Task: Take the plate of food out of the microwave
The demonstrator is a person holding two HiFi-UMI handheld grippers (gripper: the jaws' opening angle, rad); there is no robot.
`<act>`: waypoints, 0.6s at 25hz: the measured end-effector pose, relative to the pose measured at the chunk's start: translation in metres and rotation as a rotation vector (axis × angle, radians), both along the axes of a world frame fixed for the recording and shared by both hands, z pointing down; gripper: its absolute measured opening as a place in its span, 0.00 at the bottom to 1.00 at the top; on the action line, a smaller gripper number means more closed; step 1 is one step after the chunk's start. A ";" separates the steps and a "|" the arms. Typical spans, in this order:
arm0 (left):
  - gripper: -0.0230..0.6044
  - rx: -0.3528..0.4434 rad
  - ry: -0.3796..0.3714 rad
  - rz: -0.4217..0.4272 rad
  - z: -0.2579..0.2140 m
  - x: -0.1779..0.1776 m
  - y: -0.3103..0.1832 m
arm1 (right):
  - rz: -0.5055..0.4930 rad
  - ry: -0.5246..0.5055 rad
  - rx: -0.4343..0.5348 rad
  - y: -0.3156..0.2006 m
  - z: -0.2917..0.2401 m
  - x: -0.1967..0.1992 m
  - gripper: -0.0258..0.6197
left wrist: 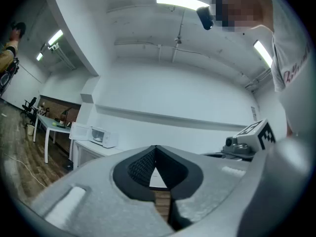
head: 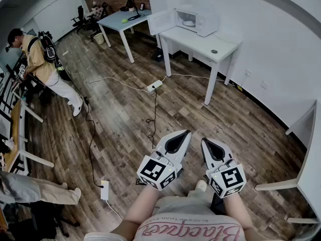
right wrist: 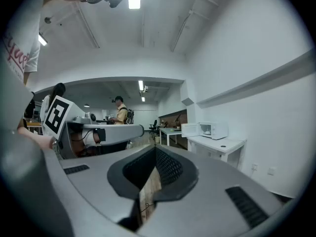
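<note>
A white microwave [head: 196, 21] stands on a white table [head: 200, 43] across the room, its door [head: 161, 22] swung open to the left. A white plate [head: 189, 22] shows inside it; any food on it is too small to make out. My left gripper [head: 186, 133] and right gripper [head: 204, 140] are held side by side low in front of me, far from the table, both shut and empty. The left gripper view shows its jaw tips [left wrist: 156, 149] meeting, with the microwave [left wrist: 102, 138] small at the left. In the right gripper view the tips [right wrist: 155, 149] also meet, and the microwave [right wrist: 213, 130] sits at mid right.
A power strip [head: 154, 86] and cables lie on the wooden floor between me and the table. A second table [head: 120, 21] stands further back. One person [head: 42, 64] stands at the left. A white desk [head: 311, 164] edges the right side. A small dark disc [head: 214, 51] lies on the microwave table.
</note>
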State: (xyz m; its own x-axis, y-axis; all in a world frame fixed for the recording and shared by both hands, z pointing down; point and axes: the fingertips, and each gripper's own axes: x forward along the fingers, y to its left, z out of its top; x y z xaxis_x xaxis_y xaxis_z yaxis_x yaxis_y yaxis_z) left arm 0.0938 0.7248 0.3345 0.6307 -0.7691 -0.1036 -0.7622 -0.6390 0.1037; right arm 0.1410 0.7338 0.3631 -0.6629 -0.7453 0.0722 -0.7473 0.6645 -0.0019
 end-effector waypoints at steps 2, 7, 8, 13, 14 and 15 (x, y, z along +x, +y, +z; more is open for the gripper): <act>0.05 0.017 -0.007 0.007 -0.003 -0.006 0.008 | -0.002 -0.004 0.016 0.008 -0.003 -0.009 0.05; 0.05 0.049 -0.009 0.029 -0.006 -0.020 0.030 | 0.026 -0.003 0.025 0.028 -0.004 -0.026 0.05; 0.05 0.055 -0.007 0.032 -0.006 -0.022 0.035 | 0.033 -0.004 0.026 0.032 -0.004 -0.028 0.05; 0.05 0.078 -0.022 0.026 -0.005 -0.031 0.048 | 0.043 -0.010 0.032 0.047 -0.007 -0.035 0.05; 0.05 0.079 -0.023 0.016 -0.004 -0.033 0.048 | 0.041 -0.013 0.031 0.047 -0.007 -0.036 0.05; 0.05 0.075 -0.025 0.002 -0.004 -0.035 0.047 | 0.040 -0.017 0.029 0.048 -0.007 -0.036 0.05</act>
